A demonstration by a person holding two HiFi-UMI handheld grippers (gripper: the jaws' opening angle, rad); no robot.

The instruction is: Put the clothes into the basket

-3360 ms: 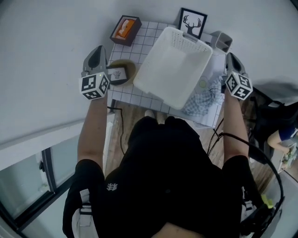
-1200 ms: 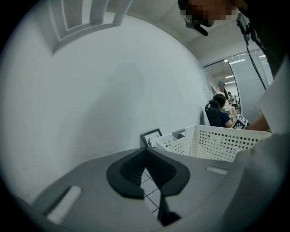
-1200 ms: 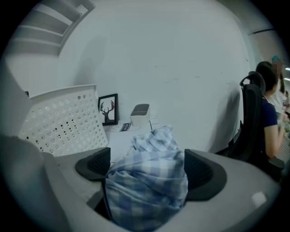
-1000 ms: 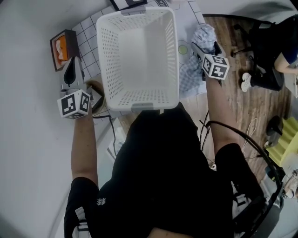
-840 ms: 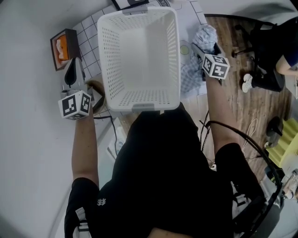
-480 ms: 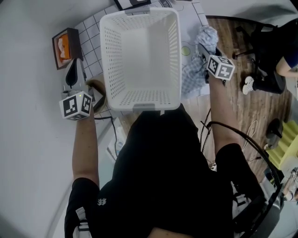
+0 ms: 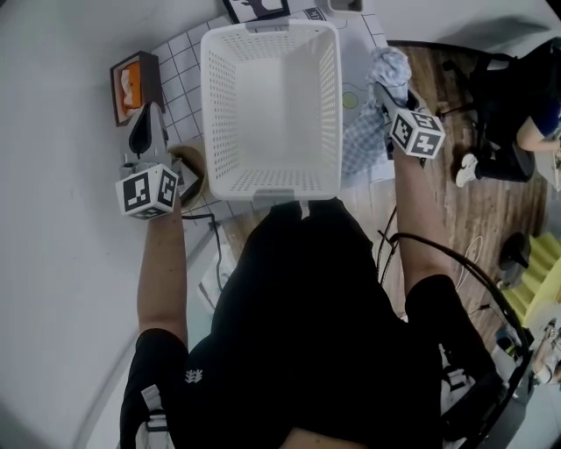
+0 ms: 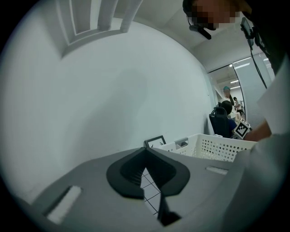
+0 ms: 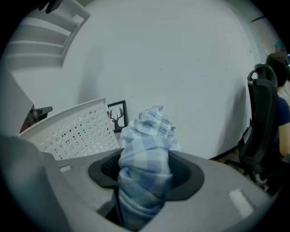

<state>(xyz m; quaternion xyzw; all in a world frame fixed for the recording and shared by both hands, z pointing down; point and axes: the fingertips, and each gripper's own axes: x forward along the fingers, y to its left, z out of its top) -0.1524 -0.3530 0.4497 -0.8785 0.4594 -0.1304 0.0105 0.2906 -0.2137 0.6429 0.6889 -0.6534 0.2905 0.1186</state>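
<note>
Basket [image 7: 230, 105] mouth open from above; pic frame [image 7: 259, 8] behind far rim; orange box [image 7: 133, 77], brown dish [image 7: 195, 167] crowd table [image 7: 186, 66] left.

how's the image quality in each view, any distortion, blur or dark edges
Head view: dim with a grey cast, and the fisheye bows the basket sides. Left gripper view: round black vignette, with a mosaic patch at top right. Right gripper view: same vignette, straight edges curve, and the cloth is sharp up close.

Head view: overhead, steeply down on white basket [image 7: 270, 105] and gridded table [image 7: 186, 79].
Left gripper view: low, left of basket, facing far wall [image 8: 113, 90].
Right gripper view: right of basket, close behind blue checked cloth [image 9: 145, 172].
Shared by all: basket, deer picture [image 9: 117, 116].
</note>
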